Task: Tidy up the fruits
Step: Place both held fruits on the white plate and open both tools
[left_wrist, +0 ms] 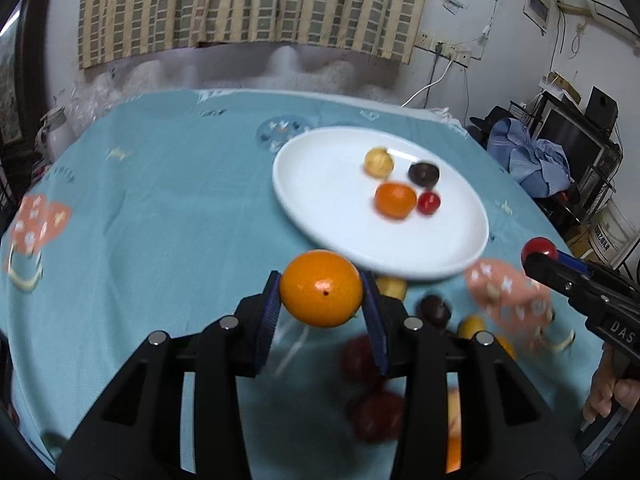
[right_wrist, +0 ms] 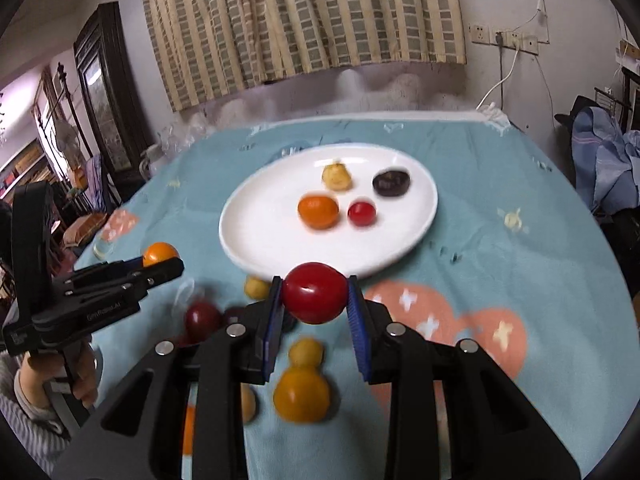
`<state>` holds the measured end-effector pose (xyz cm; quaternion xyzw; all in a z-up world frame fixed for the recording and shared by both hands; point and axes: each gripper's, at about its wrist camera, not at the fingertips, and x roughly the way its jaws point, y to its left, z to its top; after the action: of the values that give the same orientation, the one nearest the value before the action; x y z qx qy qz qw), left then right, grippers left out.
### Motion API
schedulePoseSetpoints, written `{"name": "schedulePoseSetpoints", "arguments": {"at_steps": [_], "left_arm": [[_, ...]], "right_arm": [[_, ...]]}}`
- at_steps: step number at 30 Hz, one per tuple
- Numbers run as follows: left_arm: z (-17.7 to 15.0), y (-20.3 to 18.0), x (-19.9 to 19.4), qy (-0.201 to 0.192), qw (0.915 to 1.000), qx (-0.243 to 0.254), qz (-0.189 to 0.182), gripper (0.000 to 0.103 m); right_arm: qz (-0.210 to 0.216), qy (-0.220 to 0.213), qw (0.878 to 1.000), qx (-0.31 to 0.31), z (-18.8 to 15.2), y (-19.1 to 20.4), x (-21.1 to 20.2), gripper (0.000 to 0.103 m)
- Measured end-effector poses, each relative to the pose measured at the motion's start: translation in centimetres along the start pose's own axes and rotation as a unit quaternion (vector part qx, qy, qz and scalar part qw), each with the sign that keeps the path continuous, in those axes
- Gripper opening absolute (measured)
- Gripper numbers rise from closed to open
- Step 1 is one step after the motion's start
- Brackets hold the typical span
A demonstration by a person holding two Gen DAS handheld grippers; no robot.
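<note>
In the left wrist view, the left gripper (left_wrist: 322,300) pinches one round glossy orange fruit (left_wrist: 321,289) between its two blue pads. The fruit is nearly a ball, a little wider than tall, and a small dark spot faces the camera. Just ahead of the fingers lies one white round ceramic plate (left_wrist: 320,200) on the teal printed tablecloth (left_wrist: 160,200). Four fruits are on the plate: one yellow, one dark purple, one orange, one small red. To the right of the tool, the right gripper (left_wrist: 538,256) holds one red fruit.

In the right wrist view, the right gripper (right_wrist: 315,300) clamps one smooth shiny red round fruit (right_wrist: 315,293), slightly wider than tall, just before the plate (right_wrist: 260,236). Below the fingers several loose fruits lie blurred on the cloth. To the left, the left gripper (right_wrist: 168,266) holds the orange fruit (right_wrist: 160,253).
</note>
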<state>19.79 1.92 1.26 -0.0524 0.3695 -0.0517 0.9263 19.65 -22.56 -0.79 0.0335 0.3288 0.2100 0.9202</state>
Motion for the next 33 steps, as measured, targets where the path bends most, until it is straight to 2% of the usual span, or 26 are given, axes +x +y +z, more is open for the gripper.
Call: {"name": "schedulePoseSetpoints", "arguments": {"at_steps": [4, 9, 11, 12, 13, 18, 21, 27, 29, 33], "left_arm": [[3.4, -1.4, 2.3, -0.005, 0.9999, 0.009, 0.004, 0.041], [4.3, -1.9, 6.0, 0.005, 1.0000, -0.001, 0.001, 0.044], [3.9, -1.6, 6.9, 0.007, 0.9999, -0.008, 0.002, 0.068], [3.9, -1.5, 7.0, 0.009, 0.9999, -0.006, -0.001, 0.070], [3.9, -1.4, 6.9, 0.008, 1.0000, -0.002, 0.001, 0.070], [3.7, -0.6, 4.3, -0.018, 0.9995, -0.001, 0.025, 0.070], [2.2, 0.3, 1.9, -0.024, 0.9989, -0.013, 0.038, 0.079], [-3.2, 0.7, -2.2, -0.017, 0.9992, -0.020, 0.029, 0.081], [-4.6, 0.5, -3.1, -0.020, 0.9989, -0.011, 0.040, 0.082], [-5.1, -0.3, -3.2, -0.021, 0.9996, -0.002, 0.020, 0.082]], "right_arm": [[-0.002, 0.005, 1.000, 0.002, 2.5, -0.2, 2.1, 0.031], [0.006, 0.013, 1.000, 0.015, 2.9, -0.4, 5.9, 0.032], [0.007, 0.022, 1.000, 0.020, 2.7, -0.5, 6.9, 0.048], [0.001, 0.016, 1.000, 0.019, 2.6, -0.6, 6.9, 0.058], [-0.004, 0.011, 1.000, 0.017, 2.6, -0.6, 6.8, 0.058], [-0.004, -0.009, 1.000, 0.014, 2.6, -0.3, 4.1, 0.058], [0.011, -0.018, 0.999, 0.032, 2.3, -0.3, 1.8, 0.060], [0.008, -0.017, 0.998, 0.054, -1.2, -0.7, -1.8, 0.060], [0.016, -0.014, 0.997, 0.075, -2.7, -1.2, -2.6, 0.060], [0.018, -0.001, 0.996, 0.087, -3.3, -1.8, -2.4, 0.060]]}}
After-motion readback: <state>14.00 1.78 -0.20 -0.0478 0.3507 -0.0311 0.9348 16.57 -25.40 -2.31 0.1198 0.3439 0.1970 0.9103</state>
